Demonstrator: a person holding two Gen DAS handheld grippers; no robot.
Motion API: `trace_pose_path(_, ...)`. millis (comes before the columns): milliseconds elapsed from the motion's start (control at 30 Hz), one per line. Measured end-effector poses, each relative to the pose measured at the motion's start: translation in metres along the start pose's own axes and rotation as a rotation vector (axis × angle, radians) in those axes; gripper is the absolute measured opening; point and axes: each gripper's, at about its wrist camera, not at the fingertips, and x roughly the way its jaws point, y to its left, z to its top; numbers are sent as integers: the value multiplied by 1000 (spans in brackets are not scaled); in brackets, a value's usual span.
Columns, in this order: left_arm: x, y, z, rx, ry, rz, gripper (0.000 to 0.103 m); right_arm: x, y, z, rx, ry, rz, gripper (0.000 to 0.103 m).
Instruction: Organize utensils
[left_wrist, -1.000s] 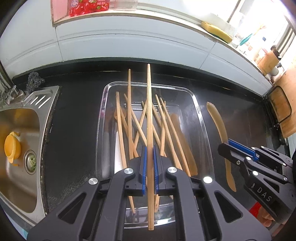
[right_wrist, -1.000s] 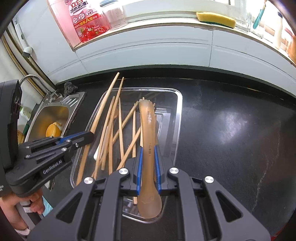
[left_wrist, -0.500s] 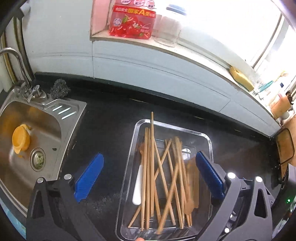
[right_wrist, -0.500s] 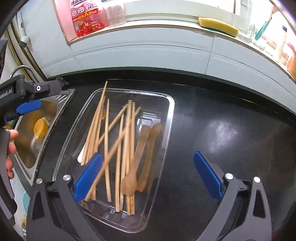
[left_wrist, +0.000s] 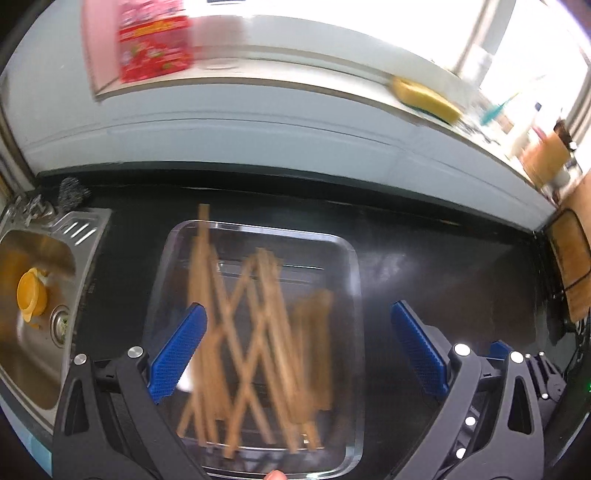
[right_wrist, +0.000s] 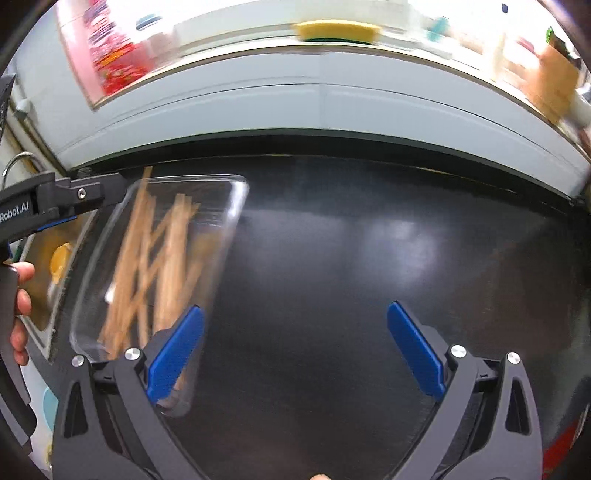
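A clear plastic tray (left_wrist: 351, 266) lies on the black counter and holds several wooden chopsticks (left_wrist: 236, 325) and brown spoons (left_wrist: 314, 332), all blurred by motion. My left gripper (left_wrist: 297, 339) hovers above the tray, open, with nothing between its blue pads (left_wrist: 177, 350). In the right wrist view the same tray (right_wrist: 232, 221) lies at the left with its chopsticks (right_wrist: 147, 266). My right gripper (right_wrist: 295, 343) is open and empty over bare counter, to the right of the tray. The left gripper's body (right_wrist: 55, 199) shows at that view's left edge, held by a hand (right_wrist: 20, 310).
A steel sink (left_wrist: 33, 302) with an orange stopper (left_wrist: 31, 297) lies left of the tray, a steel scourer (left_wrist: 72, 194) behind it. On the white ledge stand a red package (left_wrist: 155, 48) and a yellow sponge (left_wrist: 424, 98). A wooden board (left_wrist: 570, 266) is at far right.
A second ago the left gripper was shut on a chopstick and the right on a brown spoon. Both opened, dropping them in the tray. The right gripper has since shifted right.
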Motion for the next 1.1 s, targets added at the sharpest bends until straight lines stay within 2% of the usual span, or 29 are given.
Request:
trace_pose_path(233,15,-100,-26,91,47,1,97,-15,-95,-19,73,20,-42,96)
trace_pose_path(633,38,-230,-85,122,116,49,97,-30,-246,-59,131,67,-63,96)
trace_pose_path(833,44,-268,-107,132,133,77,97,-35,-283,-73,166,70,-62,96)
trace_pose_path(1100,51,-279,-113,131,147,82,97,-29,-298,-82,166,97,-89,96)
